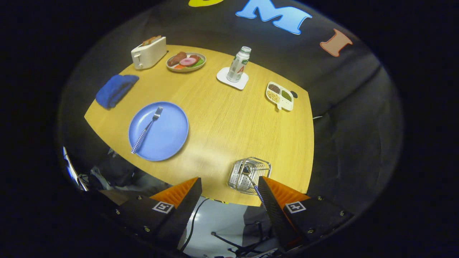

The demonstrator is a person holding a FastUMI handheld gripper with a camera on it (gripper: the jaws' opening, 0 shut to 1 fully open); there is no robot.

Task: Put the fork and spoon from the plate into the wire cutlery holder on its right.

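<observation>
My gripper [229, 190] hangs wide open w/ nothing held, spoon [251, 179] already in the wire holder [247, 173] near my right finger, fork [147, 129] lies ahead-left on the plate [172, 136], handle nearest me.

A staged recording booth is posing as a dining spot: black cloth [351, 118] is draping behind a wooden counter [229, 122] carrying a toaster [148, 52] and plate of toy food [186, 61], cables [229, 242] trailing across the floor.
</observation>
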